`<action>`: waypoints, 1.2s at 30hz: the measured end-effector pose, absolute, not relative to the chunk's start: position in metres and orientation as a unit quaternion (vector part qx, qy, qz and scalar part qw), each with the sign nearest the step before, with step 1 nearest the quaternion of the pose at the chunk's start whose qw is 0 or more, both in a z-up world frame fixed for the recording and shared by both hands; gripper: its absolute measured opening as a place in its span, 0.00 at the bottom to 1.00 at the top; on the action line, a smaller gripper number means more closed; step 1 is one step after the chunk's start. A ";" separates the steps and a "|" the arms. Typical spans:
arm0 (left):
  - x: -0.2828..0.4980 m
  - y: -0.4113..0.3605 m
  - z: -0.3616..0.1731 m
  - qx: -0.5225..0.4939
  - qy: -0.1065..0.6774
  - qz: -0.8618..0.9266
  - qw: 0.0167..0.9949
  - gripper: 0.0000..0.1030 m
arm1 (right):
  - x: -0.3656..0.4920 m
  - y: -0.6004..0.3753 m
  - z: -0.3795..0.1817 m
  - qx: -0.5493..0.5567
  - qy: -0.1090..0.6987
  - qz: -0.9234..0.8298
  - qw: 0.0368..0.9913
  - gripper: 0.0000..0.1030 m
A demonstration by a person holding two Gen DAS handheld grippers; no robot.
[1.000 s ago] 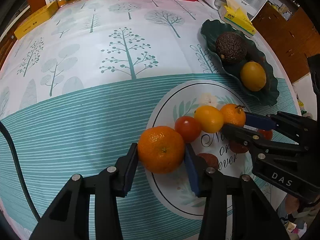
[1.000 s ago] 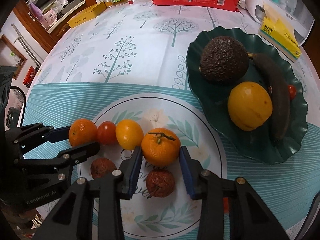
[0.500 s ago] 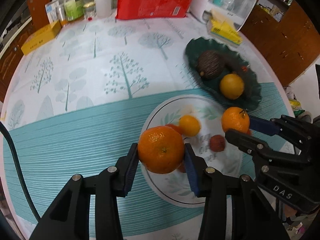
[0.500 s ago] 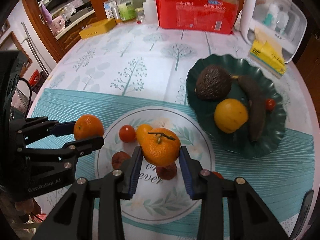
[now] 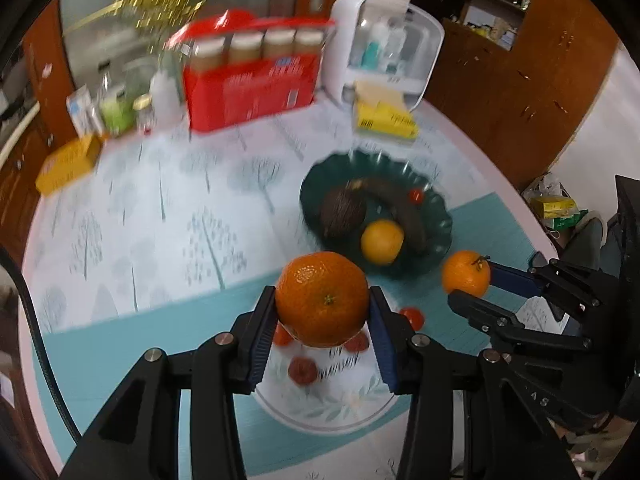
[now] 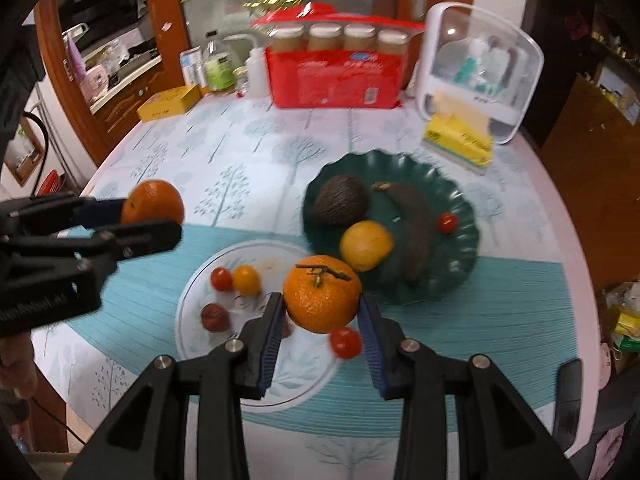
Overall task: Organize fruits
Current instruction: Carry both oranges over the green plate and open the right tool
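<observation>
Orange mandarins (image 5: 322, 298) clamped in both grippers

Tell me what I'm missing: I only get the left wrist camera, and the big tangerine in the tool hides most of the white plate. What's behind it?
Observer: A small yellow fruit lies on the white plate, beside a cherry tomato.
Operator: The other tool is side-on for me. Does it hold its fruit properly?
Observer: Yes. The right tool has both blue pads pressed on the sides of the second tangerine.
Operator: Is mine over the plate?
Observer: From the right wrist, the left tool and the first tangerine appear left of the plate, not over it.
</observation>
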State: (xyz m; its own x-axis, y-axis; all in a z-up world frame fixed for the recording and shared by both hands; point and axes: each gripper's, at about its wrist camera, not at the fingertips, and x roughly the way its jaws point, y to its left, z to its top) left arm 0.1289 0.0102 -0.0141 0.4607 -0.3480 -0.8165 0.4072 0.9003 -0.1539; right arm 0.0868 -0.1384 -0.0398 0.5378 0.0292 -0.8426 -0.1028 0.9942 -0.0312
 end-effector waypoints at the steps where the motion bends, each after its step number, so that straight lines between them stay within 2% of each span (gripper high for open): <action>1: 0.133 0.005 -0.003 0.035 0.461 -0.223 0.859 0.42 | 0.089 -0.145 -0.034 -0.041 0.474 0.033 0.879 0.36; 7: 0.172 -0.023 0.032 0.046 0.431 -0.209 0.876 0.42 | 0.121 -0.190 -0.001 -0.055 0.445 0.009 0.894 0.36; 12: 0.219 -0.056 0.029 0.042 0.433 -0.195 0.879 0.42 | 0.166 -0.230 -0.003 -0.040 0.443 0.001 0.896 0.36; 23: 0.303 -0.124 -0.057 0.036 0.503 -0.165 0.848 0.42 | 0.246 -0.280 -0.075 -0.013 0.487 0.017 0.873 0.37; 36: 0.337 -0.145 -0.143 0.046 0.567 -0.147 0.809 0.42 | 0.291 -0.274 -0.147 -0.011 0.520 0.050 0.852 0.37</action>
State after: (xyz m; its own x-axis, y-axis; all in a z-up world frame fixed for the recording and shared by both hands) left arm 0.3366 -0.1447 -0.1432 0.3139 -0.1856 -0.9311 0.2901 0.9526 -0.0921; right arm 0.2914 -0.2743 -0.1466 0.4535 0.0735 -0.8882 -0.0954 0.9949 0.0336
